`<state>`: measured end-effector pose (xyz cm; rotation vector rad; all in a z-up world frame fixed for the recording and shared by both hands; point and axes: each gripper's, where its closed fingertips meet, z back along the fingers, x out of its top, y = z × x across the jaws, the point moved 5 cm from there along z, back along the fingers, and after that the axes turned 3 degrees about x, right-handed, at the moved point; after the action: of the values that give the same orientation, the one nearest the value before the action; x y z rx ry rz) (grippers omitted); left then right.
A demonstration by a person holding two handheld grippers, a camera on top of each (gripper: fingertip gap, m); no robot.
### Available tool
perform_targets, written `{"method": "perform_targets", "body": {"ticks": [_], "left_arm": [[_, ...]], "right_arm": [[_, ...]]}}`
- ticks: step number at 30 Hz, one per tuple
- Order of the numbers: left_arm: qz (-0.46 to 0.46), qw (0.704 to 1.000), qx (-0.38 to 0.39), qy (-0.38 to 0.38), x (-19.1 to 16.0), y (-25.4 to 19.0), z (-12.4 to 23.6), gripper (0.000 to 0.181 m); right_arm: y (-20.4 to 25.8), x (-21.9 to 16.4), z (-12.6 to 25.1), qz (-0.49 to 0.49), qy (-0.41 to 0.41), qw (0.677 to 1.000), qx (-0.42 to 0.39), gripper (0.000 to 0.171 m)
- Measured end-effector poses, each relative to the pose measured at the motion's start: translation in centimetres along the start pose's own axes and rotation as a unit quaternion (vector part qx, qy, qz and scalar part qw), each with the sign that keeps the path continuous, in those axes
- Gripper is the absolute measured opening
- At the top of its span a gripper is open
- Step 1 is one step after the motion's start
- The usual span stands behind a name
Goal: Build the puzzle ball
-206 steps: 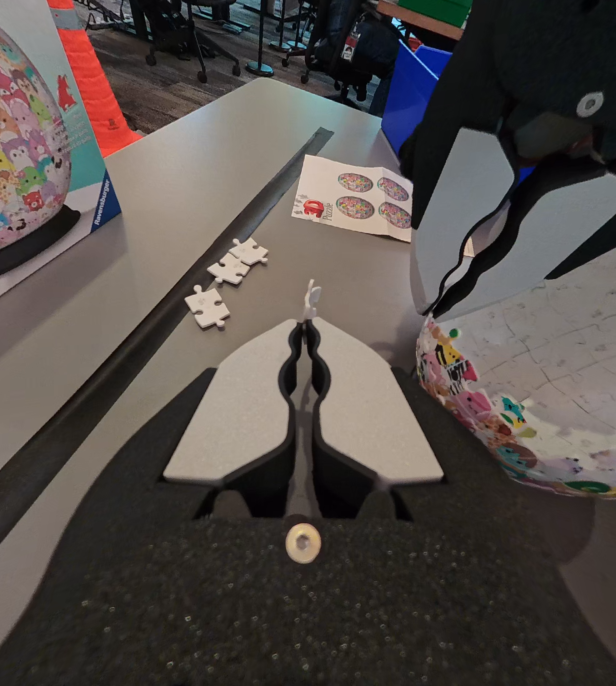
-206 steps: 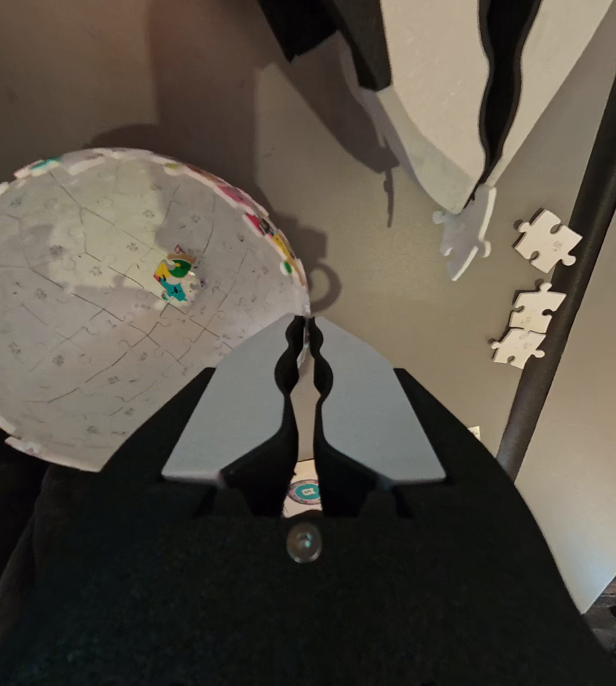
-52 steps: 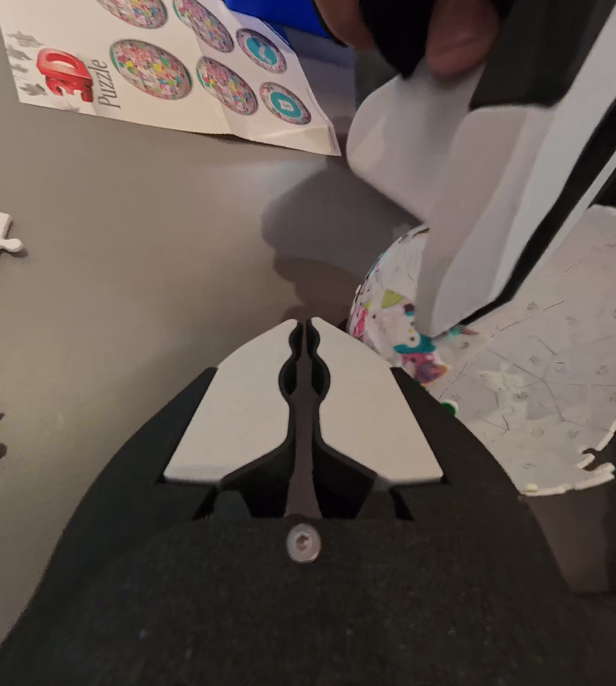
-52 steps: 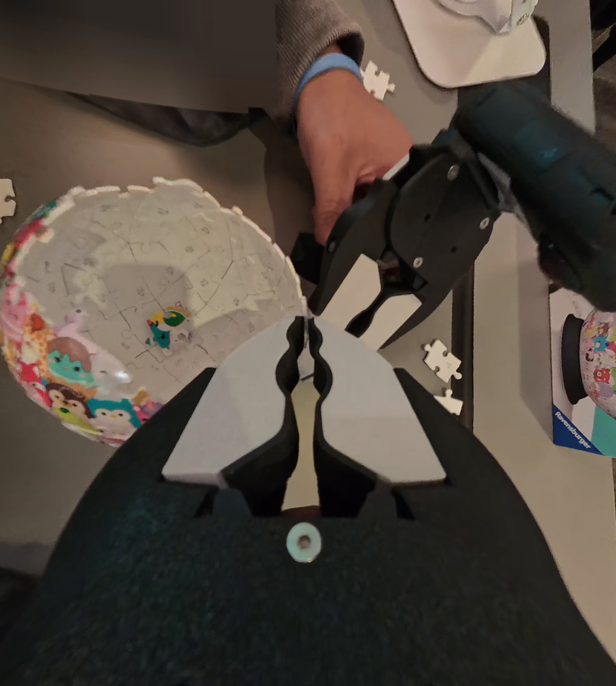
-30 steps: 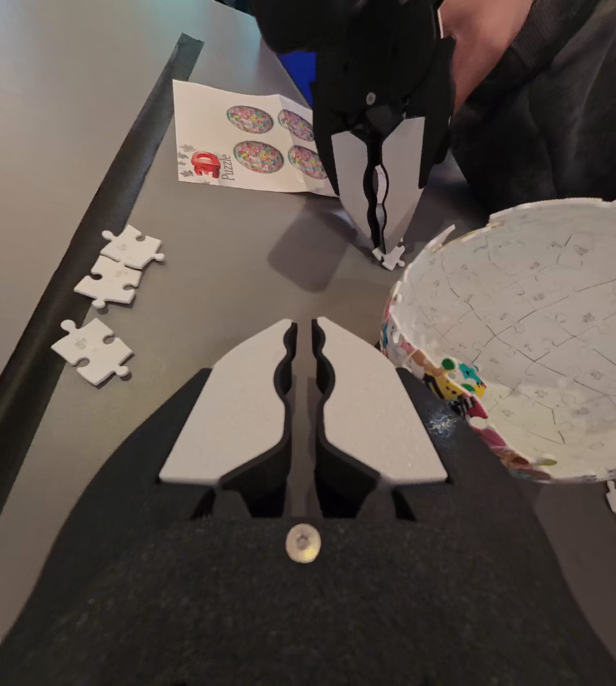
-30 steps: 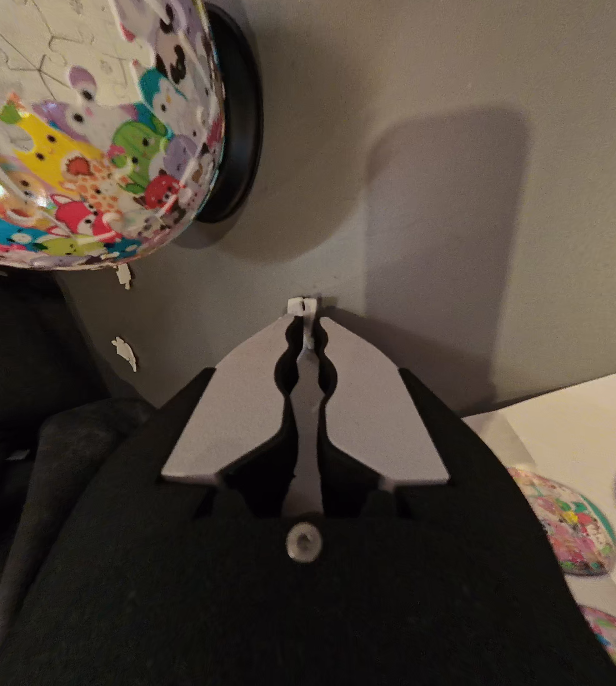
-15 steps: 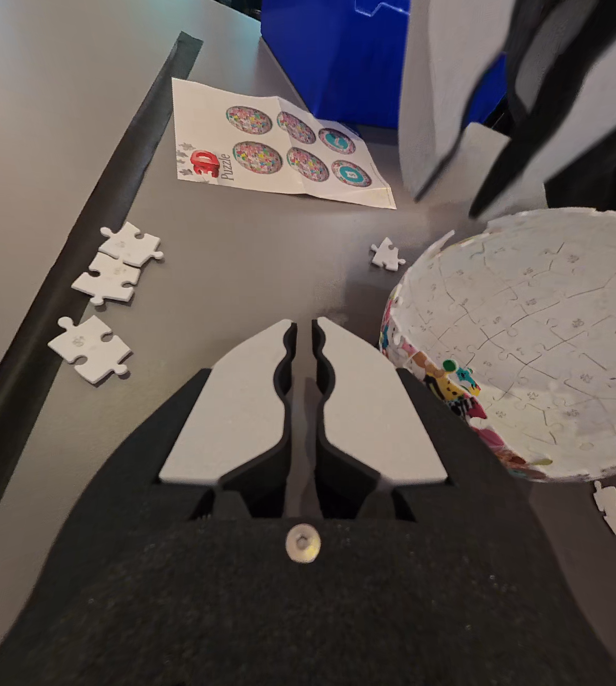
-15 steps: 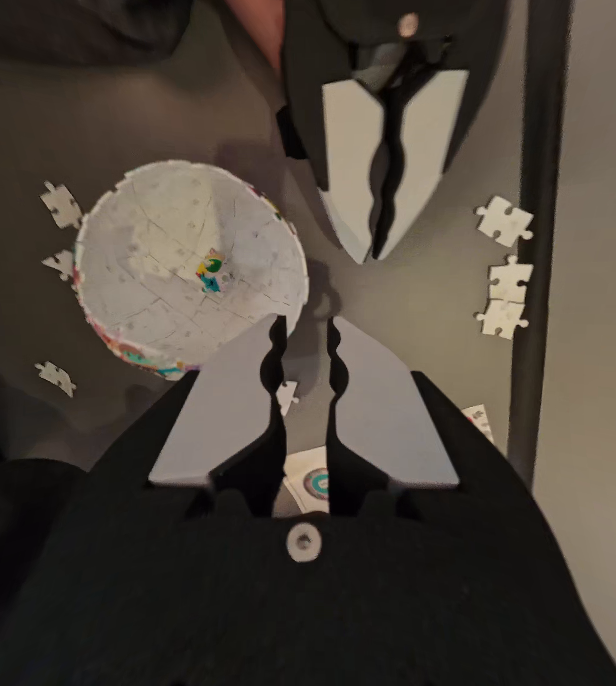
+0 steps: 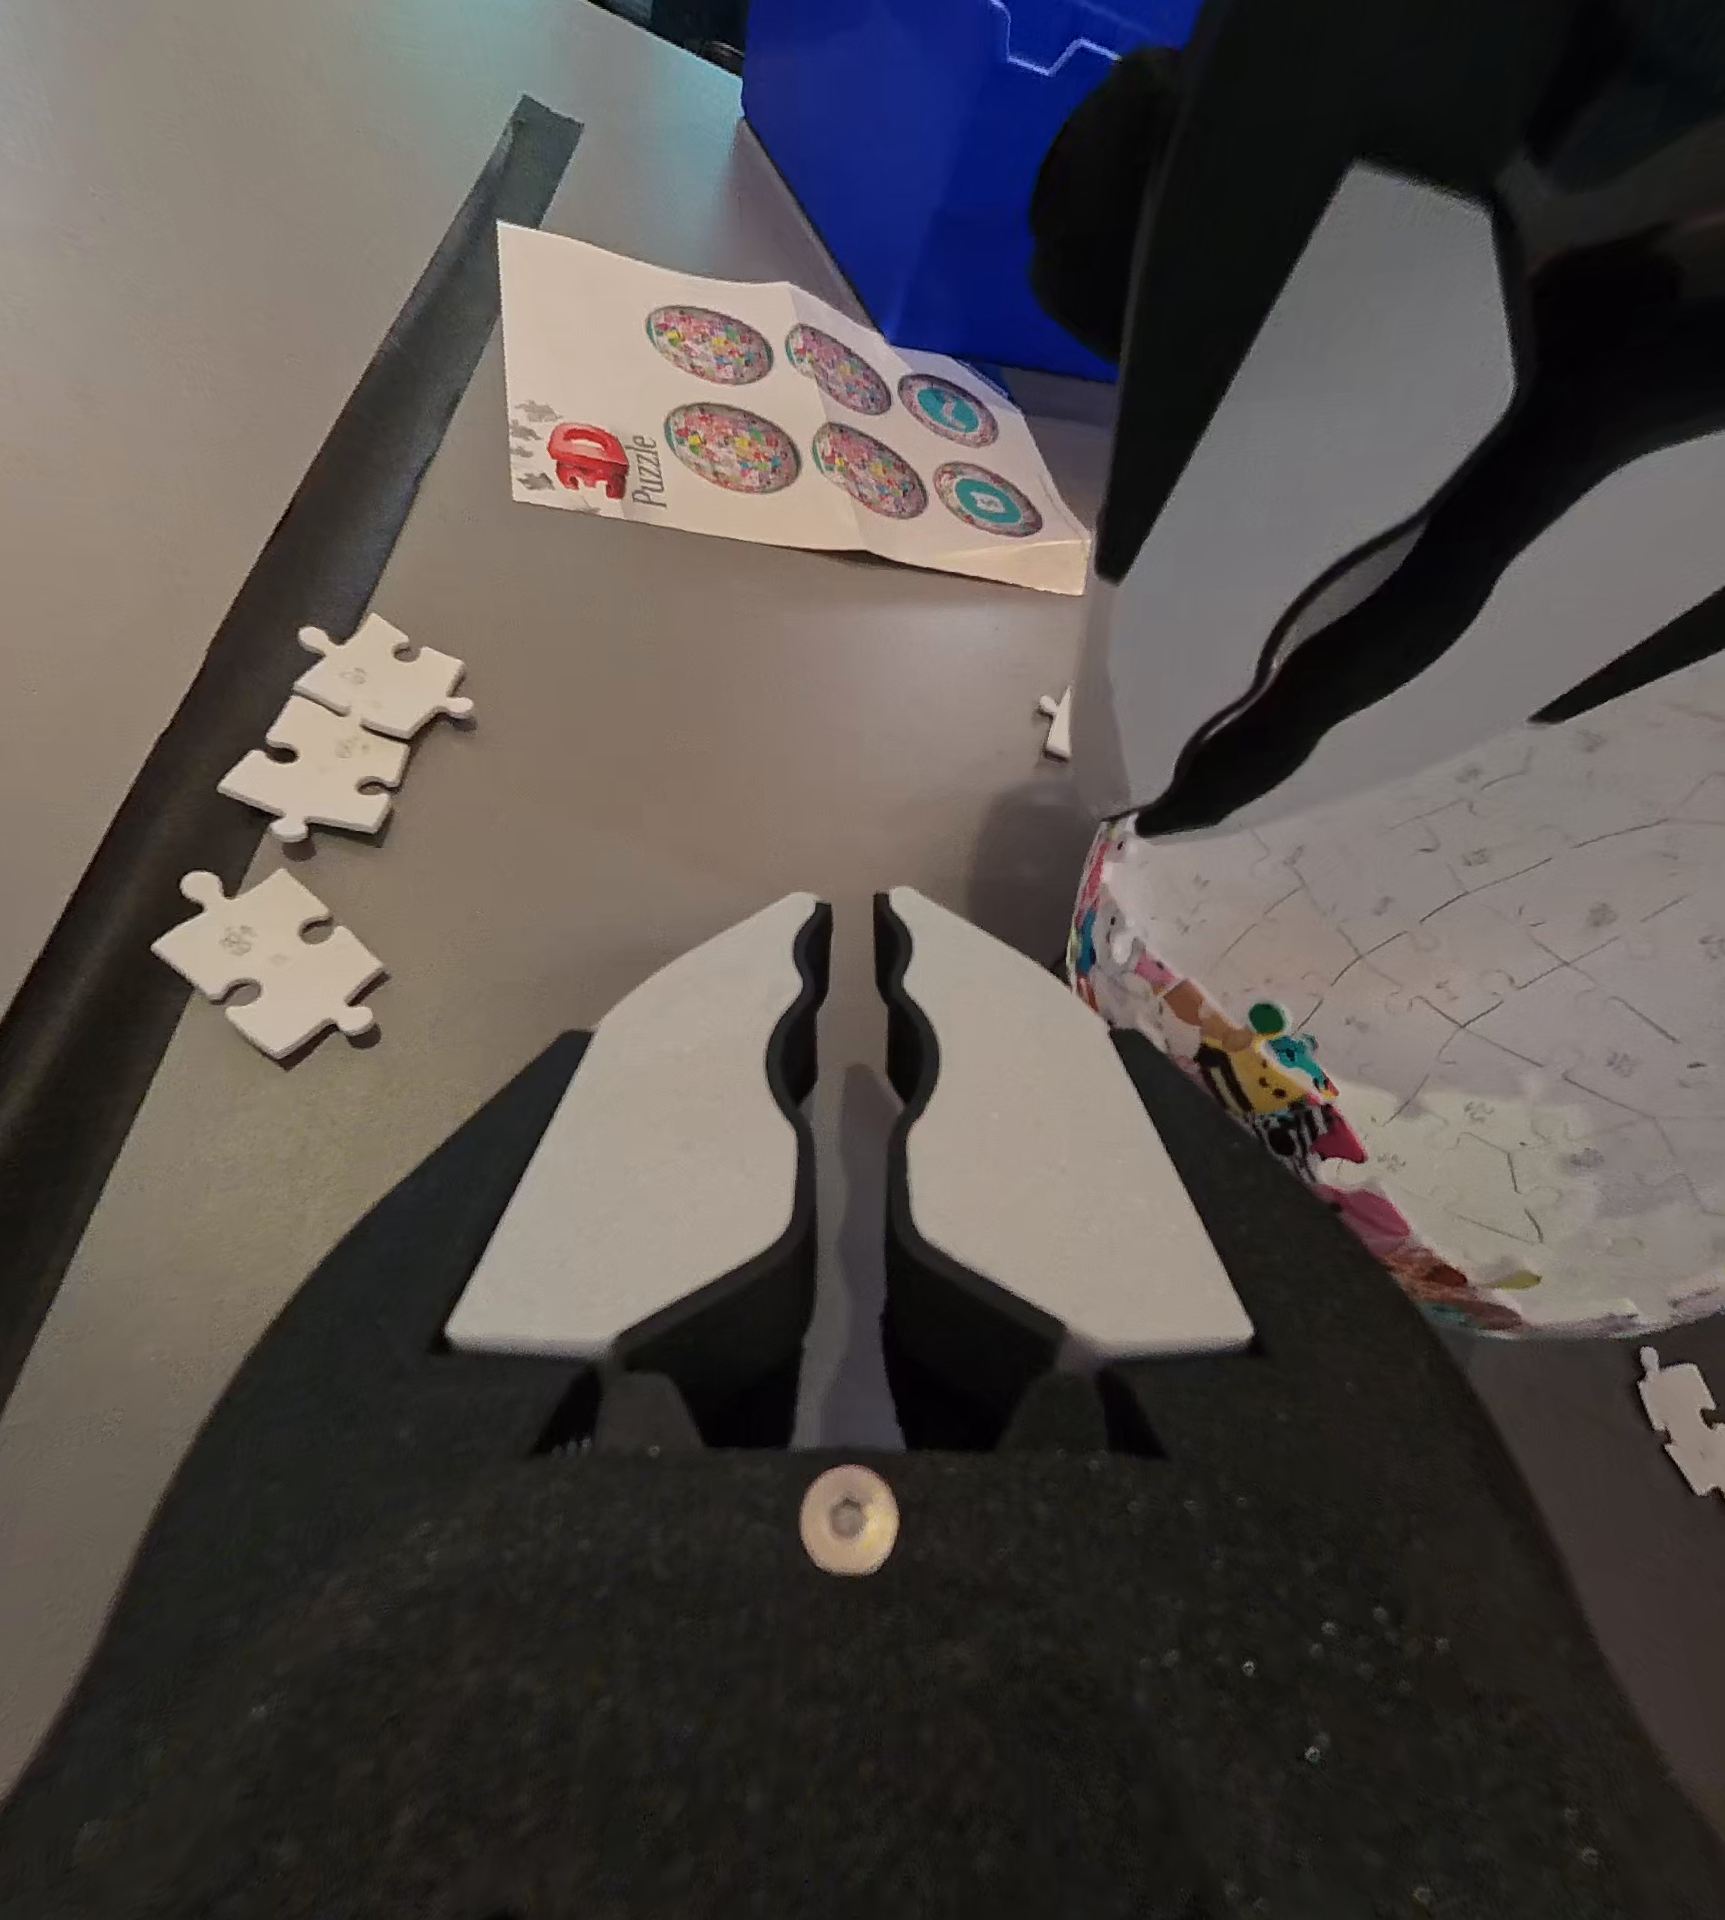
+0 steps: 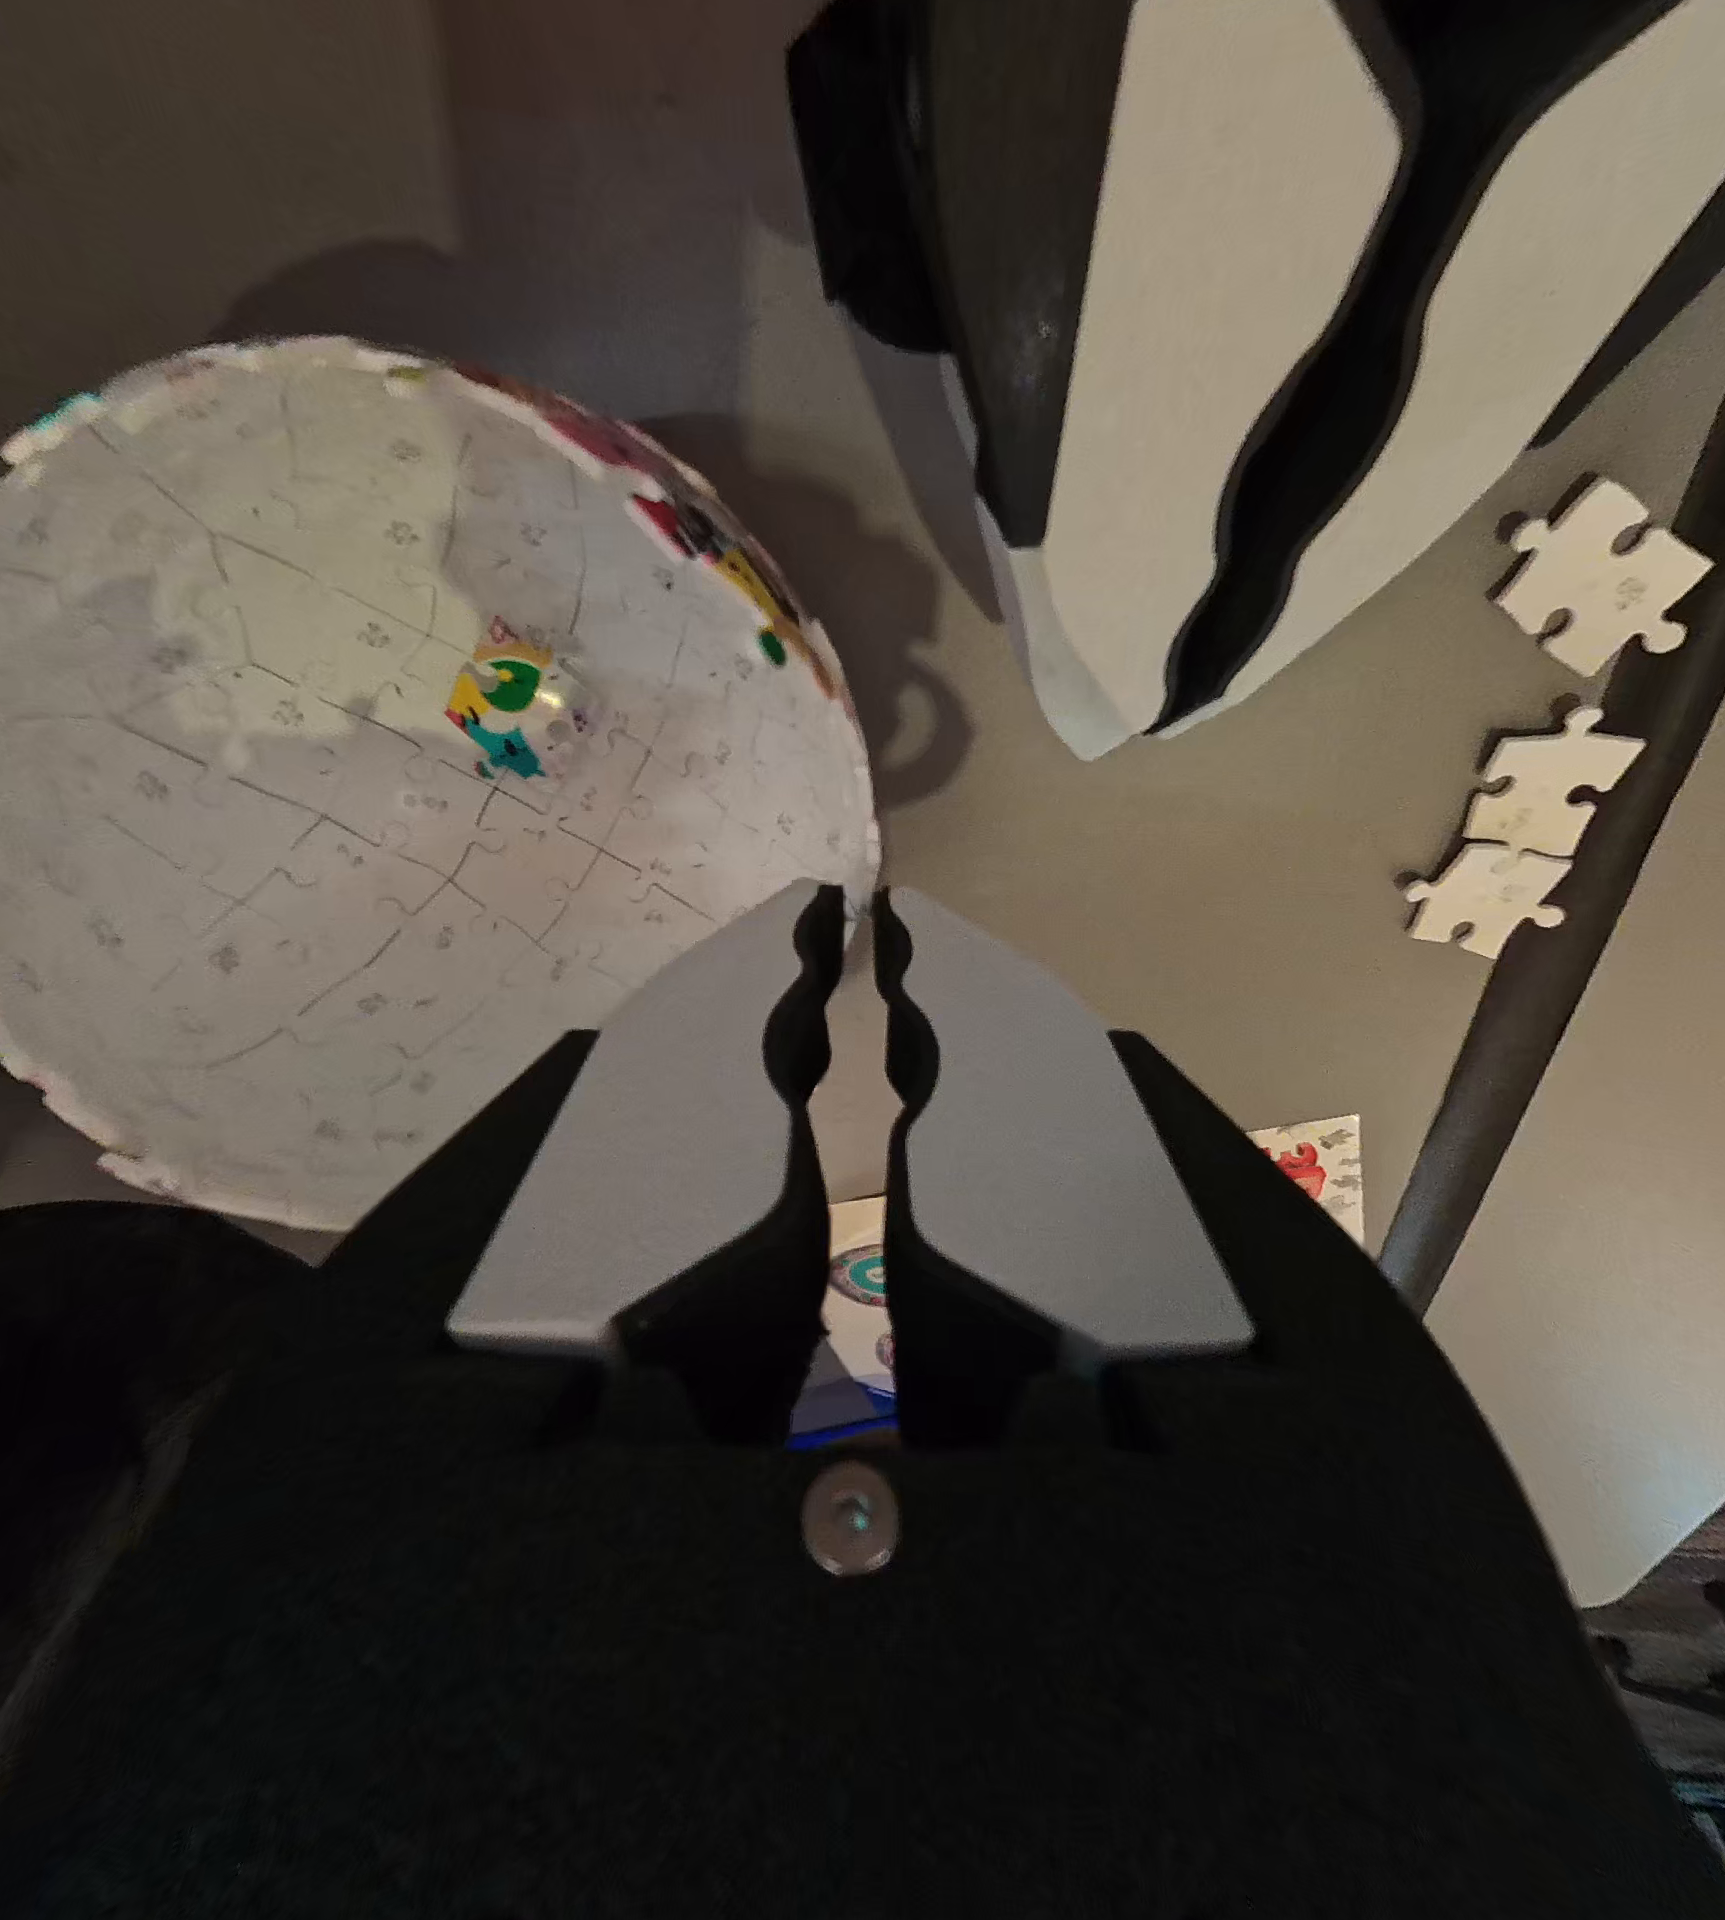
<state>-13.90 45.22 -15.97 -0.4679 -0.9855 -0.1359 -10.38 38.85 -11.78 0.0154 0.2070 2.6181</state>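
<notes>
While I hold the left gripper (image 9: 852, 909) low and level over the grey table (image 9: 692, 748), its fingers point toward twelve o'clock with a narrow gap between the tips and nothing in it. At about ten o'clock from those tips, three loose white puzzle pieces (image 9: 318, 831) lie face down along the dark seam strip (image 9: 214, 727), two of them touching and the third just apart. Further out, near twelve o'clock, a folded instruction sheet (image 9: 785, 416) lies flat, with a blue bin (image 9: 920, 177) behind it. At about three o'clock sits the half-built puzzle ball (image 9: 1512, 987), an open bowl with white inner faces upward and colourful print on its outer wall. One small piece (image 9: 1694, 1429) lies on the table at the bowl's near side.

From the right wrist view, I have the right gripper (image 10: 858, 902) tilted steeply down, almost overhead. Its tips straddle the bowl's rim at the three o'clock edge, one inside and one outside; whether they are pinching the rim or merely close to it I cannot tell. A single coloured piece (image 10: 499, 707) lies in the bowl's bottom.
</notes>
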Motion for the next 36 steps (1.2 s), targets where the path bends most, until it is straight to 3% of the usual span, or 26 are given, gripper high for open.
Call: {"method": "perform_targets", "body": {"ticks": [8, 20, 26, 30, 32, 34, 36], "left_arm": [[-0.003, 1.000, 0.003, 0.003, 0.0, 0.0, -0.1, 0.007], [-0.010, 1.000, 0.009, 0.013, -0.2, -0.1, -0.3, 0.007], [-0.009, 1.000, 0.009, 0.003, -0.1, -0.1, -0.1, 0.008], [-0.012, 1.000, 0.014, 0.003, -0.1, 0.0, -0.1, 0.009], [-0.016, 0.999, 0.027, -0.001, 0.0, 0.1, 0.1, 0.009], [-0.023, 0.998, 0.051, -0.009, 0.1, 0.4, 0.4, 0.009], [-0.033, 0.994, 0.092, -0.039, 0.5, 0.8, 1.2, 0.009]], "right_arm": [[-0.1, -0.1, -0.3, 0.005, -0.003, 1.000, -0.002, 0.002], [0.0, -0.1, 0.6, 0.007, -0.011, 1.000, -0.017, 0.013], [0.1, -1.1, 6.1, -0.008, -0.149, 0.977, -0.150, 0.014], [3.1, -6.2, 8.2, -0.057, -0.239, 0.938, -0.246, 0.015], [5.5, -9.4, 7.9, -0.103, -0.303, 0.909, -0.268, 0.016], [8.6, -12.0, 6.0, -0.154, -0.382, 0.881, -0.232, 0.016], [11.9, -14.0, 2.9, -0.187, -0.437, 0.861, -0.182, 0.029]]}}
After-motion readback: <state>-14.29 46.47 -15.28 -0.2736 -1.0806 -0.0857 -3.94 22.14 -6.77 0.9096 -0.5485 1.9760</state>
